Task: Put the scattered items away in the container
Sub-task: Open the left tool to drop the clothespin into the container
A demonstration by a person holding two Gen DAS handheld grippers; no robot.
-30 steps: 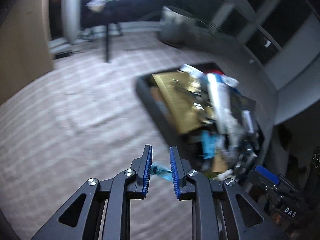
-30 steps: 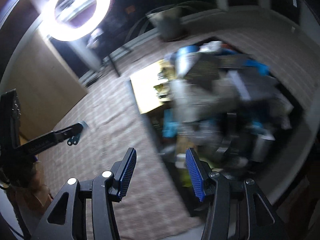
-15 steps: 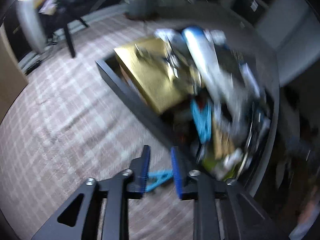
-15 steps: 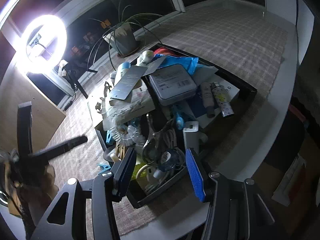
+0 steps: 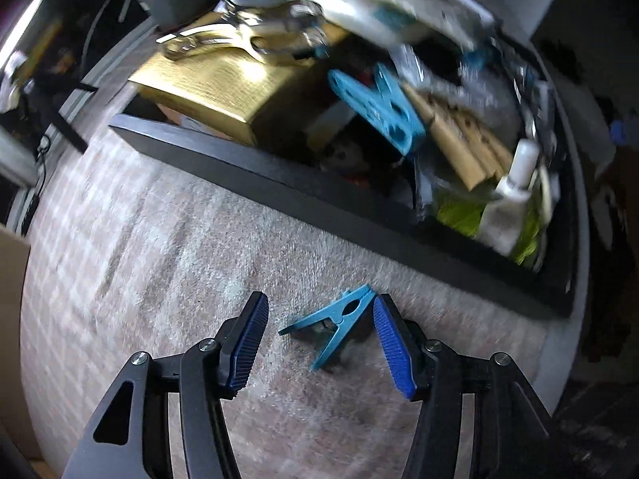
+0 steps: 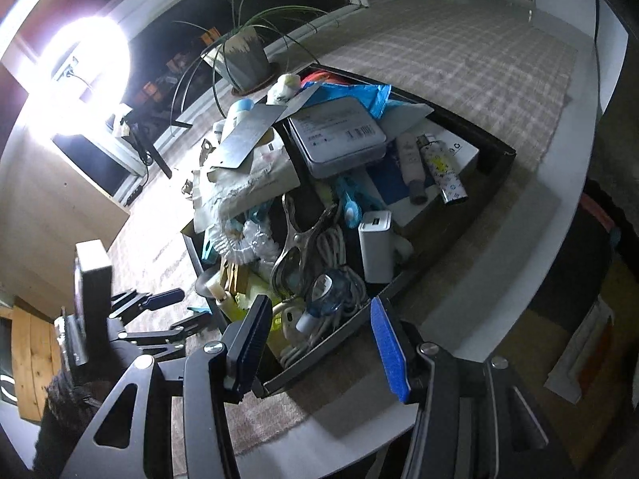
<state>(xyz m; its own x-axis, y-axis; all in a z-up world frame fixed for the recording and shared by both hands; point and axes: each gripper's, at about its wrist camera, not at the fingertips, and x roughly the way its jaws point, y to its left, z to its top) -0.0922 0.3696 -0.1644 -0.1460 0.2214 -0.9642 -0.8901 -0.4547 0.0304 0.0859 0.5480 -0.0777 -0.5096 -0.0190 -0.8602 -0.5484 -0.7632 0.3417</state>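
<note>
Now we have our left gripper (image 5: 319, 343) over a blue clothespin (image 5: 335, 321) lying on the checked cloth (image 5: 159, 239), just outside the black tray's (image 5: 247, 167) near wall. Its jaws are opening, with the clothespin between them; its closed tip lies against the right pad, its long axis slanting across the gap. Our right gripper (image 6: 315, 343) hangs wide and empty over the crowded tray's corner. Behind stand a ring light (image 6: 86, 76), a potted plant (image 6: 245, 60) and dark windows.

1. Right gripper (image 6: 319, 343) hangs with jaws apart and empty over the near corner of the crammed black container (image 6: 495, 147).
2. Left gripper (image 6: 175, 311) reaches low beside it.
3. Ring light (image 6: 84, 68) glares.
</note>
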